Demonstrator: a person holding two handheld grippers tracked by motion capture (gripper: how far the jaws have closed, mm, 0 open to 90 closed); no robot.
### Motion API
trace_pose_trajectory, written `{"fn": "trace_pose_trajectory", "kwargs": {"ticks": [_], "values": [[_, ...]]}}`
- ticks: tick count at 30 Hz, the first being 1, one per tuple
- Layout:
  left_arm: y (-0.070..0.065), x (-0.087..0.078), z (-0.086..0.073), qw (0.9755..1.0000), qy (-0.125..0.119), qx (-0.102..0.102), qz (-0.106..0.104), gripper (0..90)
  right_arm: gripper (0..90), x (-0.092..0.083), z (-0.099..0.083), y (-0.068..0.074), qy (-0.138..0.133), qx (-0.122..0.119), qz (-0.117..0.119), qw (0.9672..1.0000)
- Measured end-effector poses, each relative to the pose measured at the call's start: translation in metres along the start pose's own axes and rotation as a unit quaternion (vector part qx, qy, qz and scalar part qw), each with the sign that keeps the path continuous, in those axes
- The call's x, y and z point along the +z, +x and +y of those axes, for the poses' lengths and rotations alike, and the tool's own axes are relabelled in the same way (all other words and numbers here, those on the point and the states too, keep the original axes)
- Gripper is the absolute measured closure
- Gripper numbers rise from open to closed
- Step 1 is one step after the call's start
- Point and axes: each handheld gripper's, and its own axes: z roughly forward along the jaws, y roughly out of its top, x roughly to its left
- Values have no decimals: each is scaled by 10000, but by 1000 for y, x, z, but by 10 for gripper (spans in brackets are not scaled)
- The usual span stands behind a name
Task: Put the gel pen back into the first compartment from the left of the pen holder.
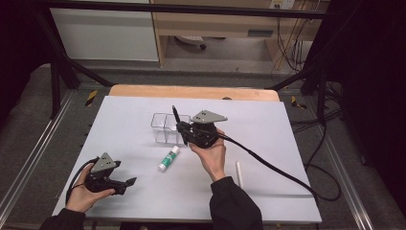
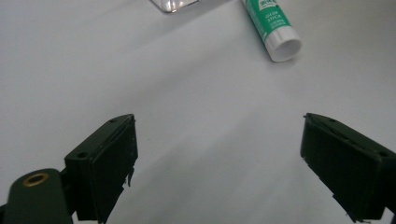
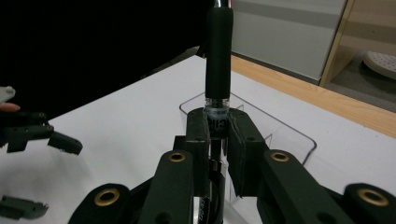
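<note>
My right gripper (image 1: 184,130) is shut on a black pen (image 1: 177,118), which it holds upright with the pen's top tilted a little left, just above the right end of a clear plastic box (image 1: 162,126). In the right gripper view the two pads (image 3: 198,135) clamp the pen (image 3: 218,60) low on its barrel, with the box (image 3: 285,128) behind and below. At the table's near left corner, my left gripper (image 1: 127,186) rests low in a hand. In its own view the left gripper (image 2: 218,120) stands open over bare white table.
A green and white glue stick (image 1: 169,158) (image 2: 273,25) lies in front of the box. To the right of the person's forearm lies a thin white stick (image 1: 239,173). The white table top (image 1: 268,129) ends at a wooden strip (image 1: 191,91) at the back. A black cable (image 1: 273,167) trails off right.
</note>
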Motion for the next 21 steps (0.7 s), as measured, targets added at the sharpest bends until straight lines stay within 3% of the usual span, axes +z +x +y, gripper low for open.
{"fn": "trace_pose_trajectory", "kwargs": {"ticks": [21], "values": [[1,2,-2,10000,14,-35,-69,108,796,51,36,4,-382,289,-129,9988]]}}
